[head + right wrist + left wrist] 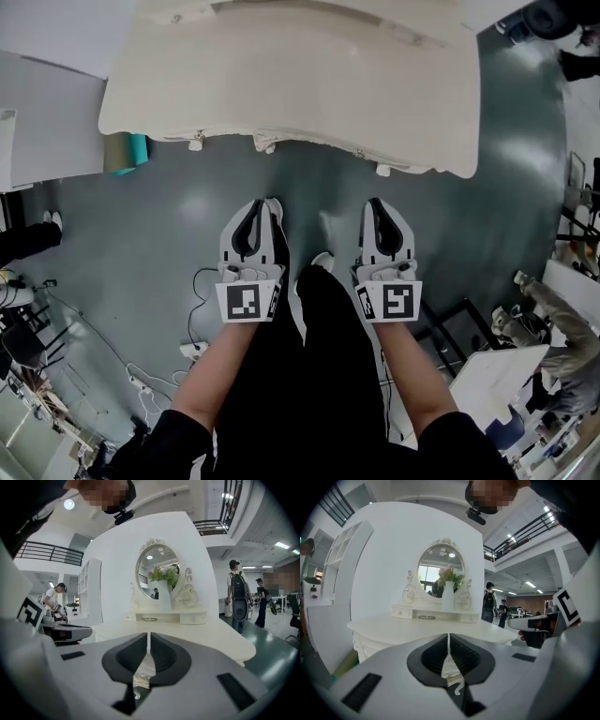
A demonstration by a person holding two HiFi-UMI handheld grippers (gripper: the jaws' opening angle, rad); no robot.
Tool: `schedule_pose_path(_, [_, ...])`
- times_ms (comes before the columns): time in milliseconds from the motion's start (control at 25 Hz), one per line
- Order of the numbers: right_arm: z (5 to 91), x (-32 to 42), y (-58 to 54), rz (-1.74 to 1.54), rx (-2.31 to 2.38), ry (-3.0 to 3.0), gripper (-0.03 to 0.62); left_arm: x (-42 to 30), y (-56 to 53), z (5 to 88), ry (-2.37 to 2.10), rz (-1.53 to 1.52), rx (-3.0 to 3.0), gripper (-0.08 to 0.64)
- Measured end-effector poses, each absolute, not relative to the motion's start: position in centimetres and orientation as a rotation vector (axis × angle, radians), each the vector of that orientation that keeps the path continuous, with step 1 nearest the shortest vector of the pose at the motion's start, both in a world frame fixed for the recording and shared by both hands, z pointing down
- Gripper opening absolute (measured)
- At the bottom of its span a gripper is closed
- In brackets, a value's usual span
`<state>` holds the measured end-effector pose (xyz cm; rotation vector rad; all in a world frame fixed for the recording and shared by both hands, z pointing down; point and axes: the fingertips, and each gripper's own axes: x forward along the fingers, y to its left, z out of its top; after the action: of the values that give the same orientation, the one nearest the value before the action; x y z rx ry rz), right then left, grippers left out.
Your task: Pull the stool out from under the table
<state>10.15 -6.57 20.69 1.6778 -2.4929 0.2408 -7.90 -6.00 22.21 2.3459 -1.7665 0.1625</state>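
A white dressing table [300, 84] fills the top of the head view, its front edge just ahead of both grippers. No stool shows in any view. My left gripper [267, 203] and right gripper [376, 202] are held side by side above the grey floor, pointing at the table, both shut with nothing in them. In the left gripper view the left gripper [449, 638] has its jaws closed in front of the tabletop [408, 629] and an oval mirror [440, 573]. The right gripper [149, 638] faces the same table [215, 637] with its jaws together.
Cables and a power strip [192, 349] lie on the floor at my left. A teal object [138, 150] stands by the table's left end, next to a white cabinet [37, 122]. A desk [497, 375] and a seated person [562, 347] are at the right; people [239, 597] stand beyond the table.
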Motion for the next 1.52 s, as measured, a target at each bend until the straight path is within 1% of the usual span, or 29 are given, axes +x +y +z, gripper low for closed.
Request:
schedule_pose_path(160, [27.6, 8.8, -7.2, 0.278, 1.617, -2.46, 0.02, -10.1, -6.6, 29.7, -1.782, 0.293, 2.294, 0.014])
schedule_pose_path(320, [33.4, 7.7, -9.1, 0.316, 1.608, -2.456, 0.02, -12.5, -7.8, 35.1, -1.768, 0.292, 2.204, 0.014])
schedule_pose_path(640, [40.3, 6.9, -10.9, 0.285, 1.53, -2.422, 0.021, -15.0, -10.1, 40.6, -1.77, 0.333, 2.206, 0.015])
schedule_pose_path(760, [42.7, 7.4, -11.1, 0.269, 1.515, -2.407, 0.026, -15.0, -10.9, 42.8, -1.759, 0.335, 2.22, 0.041])
schedule_pose_path(880, [45.9, 7.7, -11.3, 0.303, 1.515, -2.392, 0.06, -14.9, -11.7, 45.9, -1.734, 0.376, 2.243, 0.079])
schedule_pose_path(1040, [49.9, 8.3, -12.4, 0.332, 1.504, -2.377, 0.106, -13.8, -13.4, 49.8, -1.696, 0.411, 2.276, 0.107])
schedule_pose_path(1280, [57.2, 9.9, -15.4, 0.392, 1.502, -2.338, 0.203, -14.2, -16.3, 54.8, -1.713, 0.403, 2.269, 0.133])
schedule_pose_path(1440, [61.8, 11.6, -18.2, 0.401, 1.53, -2.284, 0.262, -14.4, -18.3, 58.7, -1.692, 0.421, 2.265, 0.171])
schedule_pose_path(1520, [63.5, 12.4, -19.6, 0.396, 1.544, -2.265, 0.282, -14.2, -19.0, 60.4, -1.677, 0.427, 2.26, 0.189])
